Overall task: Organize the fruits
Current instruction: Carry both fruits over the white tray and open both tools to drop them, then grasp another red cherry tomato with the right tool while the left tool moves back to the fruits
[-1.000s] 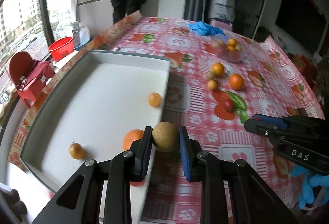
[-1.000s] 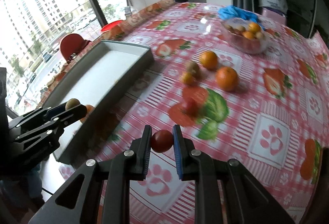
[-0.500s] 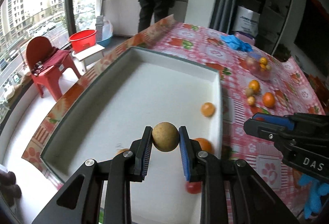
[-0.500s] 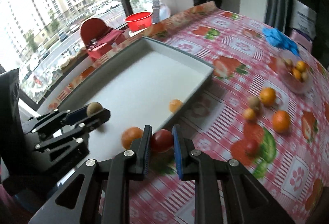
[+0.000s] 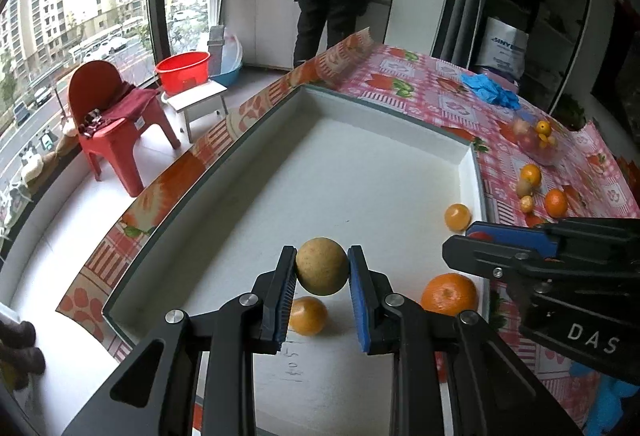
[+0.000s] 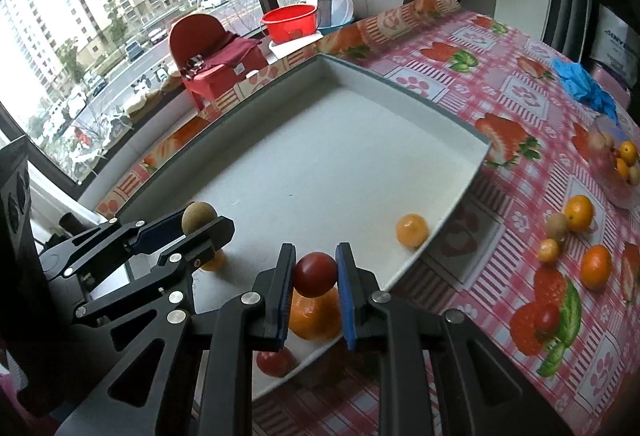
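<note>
My left gripper [image 5: 322, 272] holds a brown fruit [image 5: 322, 271] between its fingers at lower centre, above the white tray [image 5: 474, 172]. My right gripper [image 6: 316, 274] grips a tomato [image 6: 315, 273] over the tray's near corner. Three oranges and one tomato lie inside; several fruits [image 6: 579, 212] wait on the desk [image 6: 520, 92] at right.

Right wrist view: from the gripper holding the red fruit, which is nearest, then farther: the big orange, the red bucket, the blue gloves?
1. Big orange, directly beneath the right gripper, in the tray.
2. Blue gloves, far right on the tablecloth.
3. Red bucket, beyond the table, by the window.
</note>
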A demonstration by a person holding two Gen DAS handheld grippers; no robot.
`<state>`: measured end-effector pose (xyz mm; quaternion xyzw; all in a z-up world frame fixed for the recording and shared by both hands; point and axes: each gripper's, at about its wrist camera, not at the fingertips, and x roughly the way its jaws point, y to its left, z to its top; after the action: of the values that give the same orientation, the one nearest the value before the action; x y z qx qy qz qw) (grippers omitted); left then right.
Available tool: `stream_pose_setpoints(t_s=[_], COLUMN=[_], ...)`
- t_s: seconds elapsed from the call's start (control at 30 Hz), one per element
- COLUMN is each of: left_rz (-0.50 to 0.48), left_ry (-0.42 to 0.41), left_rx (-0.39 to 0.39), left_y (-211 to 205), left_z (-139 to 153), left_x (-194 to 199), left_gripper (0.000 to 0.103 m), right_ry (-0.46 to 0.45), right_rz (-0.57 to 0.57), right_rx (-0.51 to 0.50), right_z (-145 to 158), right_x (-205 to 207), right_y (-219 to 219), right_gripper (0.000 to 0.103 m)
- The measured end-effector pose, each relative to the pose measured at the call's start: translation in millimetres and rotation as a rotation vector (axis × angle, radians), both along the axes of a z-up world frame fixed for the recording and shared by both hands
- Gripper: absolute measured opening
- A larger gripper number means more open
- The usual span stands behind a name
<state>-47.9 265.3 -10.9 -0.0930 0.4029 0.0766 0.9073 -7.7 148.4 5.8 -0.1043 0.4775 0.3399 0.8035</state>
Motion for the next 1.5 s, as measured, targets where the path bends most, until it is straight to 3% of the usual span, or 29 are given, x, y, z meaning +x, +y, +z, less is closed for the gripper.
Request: stream_pose_setpoints(t_s=[0.33,0.4,0.47,0.5,0.53,0.63,0.67,0.83,0.97,1.3,1.5], left_rz=[0.013,0.011,0.008,0.017,0.046,0.082,0.082,0.071,0.043,-0.064,-0.145], left_ry=[0.033,0.042,0.048,0.054,0.06,0.047,0.05,0.063,0.064,0.053,0.06], left_rx=[-0.012,-0.01,-0.006,0.002,0.017,-0.022,-0.039,-0.018,-0.012,0.015,0.046], left_y=[2.1,1.3,0.6,0.6,2.4,12.5,14.3,6.9,-6.1,-52.3,-90.7], left_z=[-7.5,-8.4,-8.9,-9.0,-9.3,-8.1,-8.2,-4.4,0.5,23.4,27.1], left_x=[2.7,3.5,2.7,2.4,1.7,-2.2,-2.5,-2.7,-2.7,3.0,7.3], left_gripper=[0.027,0.027,0.032,0.038,0.055,0.073,0.073,0.073,0.073,0.073,0.073], right_ry=[0.033,0.029,0.023,0.029,0.035,0.035,0.021,-0.006,-0.016,-0.019,0.001], right_rz=[-0.004,-0.012,-0.026,-0.034,-0.043,-0.052,-0.06,-0.066,-0.086,-0.262,-0.392], right_rx=[-0.017,-0.021,-0.02,-0.012,-0.002,0.039,0.032,0.043,0.043,0.049,0.008], right_z=[-11.8,-11.2,-9.3,-8.5,-7.5,-0.5,1.9,11.1,13.1,13.5,-1.6], right_x=[2.8,4.5,6.3,8.2,9.6,9.9,8.8,2.9,4.7,22.1,28.8], right_y=[3.5,1.6,-3.7,-7.0,-10.2,-15.9,-16.2,-25.1,-42.7,-135.9,-196.0], right_gripper=[0.026,0.038,0.04,0.048,0.053,0.072,0.085,0.088,0.102,0.103,0.103])
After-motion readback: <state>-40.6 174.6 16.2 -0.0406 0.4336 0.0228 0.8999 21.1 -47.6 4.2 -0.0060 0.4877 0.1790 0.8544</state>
